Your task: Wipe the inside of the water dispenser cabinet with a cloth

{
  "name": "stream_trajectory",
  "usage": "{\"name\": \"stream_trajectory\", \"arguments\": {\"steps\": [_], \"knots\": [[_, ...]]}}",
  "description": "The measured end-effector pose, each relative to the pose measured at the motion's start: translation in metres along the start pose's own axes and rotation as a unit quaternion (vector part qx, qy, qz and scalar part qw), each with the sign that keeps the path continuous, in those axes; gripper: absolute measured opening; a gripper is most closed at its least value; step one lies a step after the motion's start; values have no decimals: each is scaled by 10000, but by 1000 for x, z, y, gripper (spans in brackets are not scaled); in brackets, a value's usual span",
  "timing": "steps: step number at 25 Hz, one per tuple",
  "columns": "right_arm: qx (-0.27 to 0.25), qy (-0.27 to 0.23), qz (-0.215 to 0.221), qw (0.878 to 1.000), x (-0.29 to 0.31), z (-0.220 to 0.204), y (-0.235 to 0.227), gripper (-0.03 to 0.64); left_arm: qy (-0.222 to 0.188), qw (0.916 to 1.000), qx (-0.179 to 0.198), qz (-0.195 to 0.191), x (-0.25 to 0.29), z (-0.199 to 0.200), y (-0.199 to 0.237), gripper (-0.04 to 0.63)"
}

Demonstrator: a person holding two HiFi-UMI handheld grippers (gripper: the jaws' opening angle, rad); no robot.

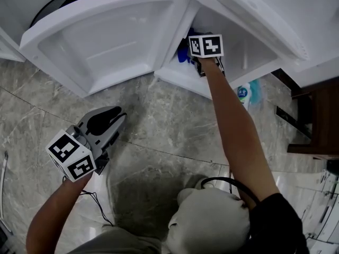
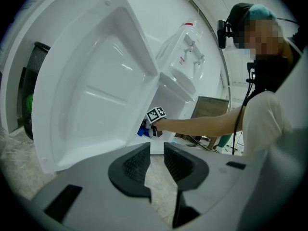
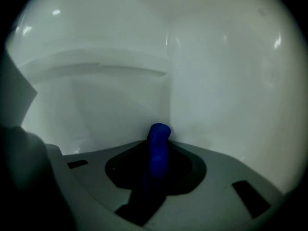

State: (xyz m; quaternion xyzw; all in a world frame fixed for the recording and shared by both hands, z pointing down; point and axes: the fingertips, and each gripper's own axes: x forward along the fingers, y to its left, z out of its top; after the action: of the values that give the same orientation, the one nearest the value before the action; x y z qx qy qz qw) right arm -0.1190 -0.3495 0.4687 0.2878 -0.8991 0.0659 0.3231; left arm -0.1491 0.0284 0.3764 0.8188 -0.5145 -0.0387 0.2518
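In the head view, the right gripper [image 1: 195,58] carries the blue cloth [image 1: 183,54] into the water dispenser cabinet [image 1: 249,41], while the left gripper [image 1: 106,126] idles over the floor [image 1: 169,120]. In the left gripper view, its jaws are narrowly apart and empty. In the right gripper view, the jaws pinch the cloth near an inner corner, apparently to wipe it.

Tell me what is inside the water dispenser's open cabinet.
Inside the cabinet, the right gripper is shut on a blue cloth at a corner of the white walls. Whatever lies beneath the gripper is covered by its body.
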Motion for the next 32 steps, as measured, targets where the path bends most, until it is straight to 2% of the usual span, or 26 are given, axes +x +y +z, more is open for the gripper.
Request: {"name": "stream_trajectory", "arguments": {"steps": [2, 4, 6, 7, 9, 12, 14, 18, 22, 24, 26, 32], "knots": [[273, -397, -8, 9988, -5, 9, -3, 81, 7, 10000, 16, -17, 1, 0, 0, 92], [605, -1076, 53, 9923, -16, 26, -6, 81, 32, 10000, 0, -8, 0, -3, 0, 92], [646, -1648, 58, 9842, -28, 41, -6, 81, 65, 10000, -21, 0, 0, -7, 0, 92], [567, -1753, 28, 9829, -31, 45, -6, 81, 78, 10000, -28, 0, 0, -8, 0, 92], [400, -1592, 9, 9864, -27, 39, -5, 81, 79, 10000, -38, -8, 1, -8, 0, 92], [40, -565, 55, 9984, -5, 7, 1, 80, 47, 10000, -12, -39, 5, -4, -1, 92], [-138, -232, 5, 9996, 1, -2, 4, 78, 31, 10000, 2, -42, 5, -2, -1, 92], [113, -293, -21, 9995, -2, -2, 3, 78, 11, 10000, -12, -65, 6, -1, -5, 92], [207, -938, -262, 9950, -15, 10, -1, 78, 14, 9999, 30, -102, 7, 2, -8, 92], [147, -1552, -434, 9868, -28, 25, -1, 78, 20, 9999, 49, -95, 6, 3, -8, 92], [64, -2231, -638, 9727, -46, 43, -2, 78, -9, 10000, 67, -70, 5, 7, -7, 92], [-56, -4021, -1195, 9077, -119, 103, -3, 78, -12, 9999, 131, -73, 6, 9, -8, 92]]}}
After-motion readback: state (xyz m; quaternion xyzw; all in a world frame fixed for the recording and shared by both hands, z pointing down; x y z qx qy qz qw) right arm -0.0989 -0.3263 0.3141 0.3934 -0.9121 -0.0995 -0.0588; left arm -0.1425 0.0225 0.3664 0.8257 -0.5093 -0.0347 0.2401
